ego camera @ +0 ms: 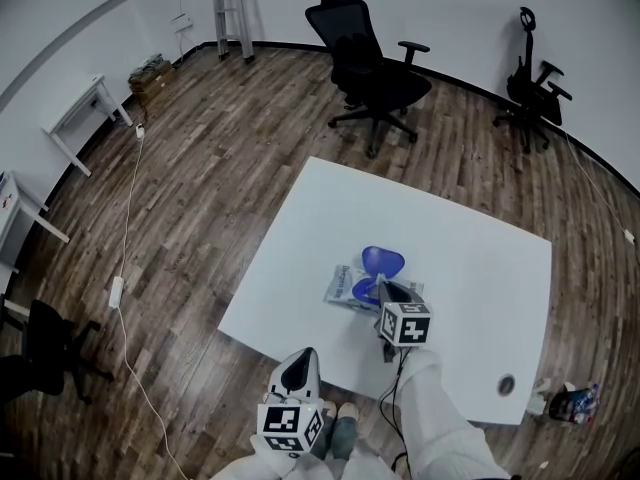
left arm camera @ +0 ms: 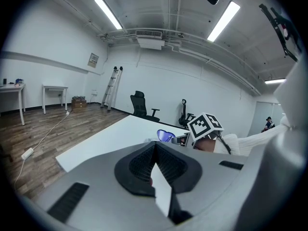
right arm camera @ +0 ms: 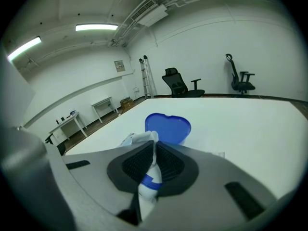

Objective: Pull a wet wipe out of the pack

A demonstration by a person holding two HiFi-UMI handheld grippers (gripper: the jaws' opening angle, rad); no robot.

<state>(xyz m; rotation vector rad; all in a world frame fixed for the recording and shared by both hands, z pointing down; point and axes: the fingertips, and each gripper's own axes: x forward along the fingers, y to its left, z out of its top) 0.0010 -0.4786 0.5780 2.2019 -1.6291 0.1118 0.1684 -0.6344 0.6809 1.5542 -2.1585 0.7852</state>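
There are 2 hand-held grippers, 1 white rectangular table (ego camera: 470, 268) and on it 1 flat pale plastic wet wipe pack (ego camera: 343, 286) with blue print. The pack lies near the table's near edge, just in front of the right gripper (ego camera: 386, 290). Around the table stand 3 black office chairs: 2 by the far wall (ego camera: 370, 68) (ego camera: 530, 83) and 1 at the lower left (ego camera: 50, 348). There are also 2 small white desks (ego camera: 85, 118) along the left wall and 1 metal ladder (ego camera: 230, 8) leaning in the far corner. The pack is the only container. Its 1 rounded blue plastic lid (right arm camera: 168, 127) stands flipped open and tilted up behind the opening. A crumpled white wipe (right arm camera: 147, 137) sticks out of it, and nothing more of the contents shows. The right gripper (right arm camera: 154, 150) has its dark ribbed pads clamped on that wipe, which runs down between them as a thin white fold (a blue patch shows lower in the fold; whether it is print or the pack behind, I cannot tell). The left gripper (ego camera: 303, 354) hangs off the table's near edge, well apart from the pack. In the left gripper view (left arm camera: 155, 148) its jaws meet at the tips with nothing held.
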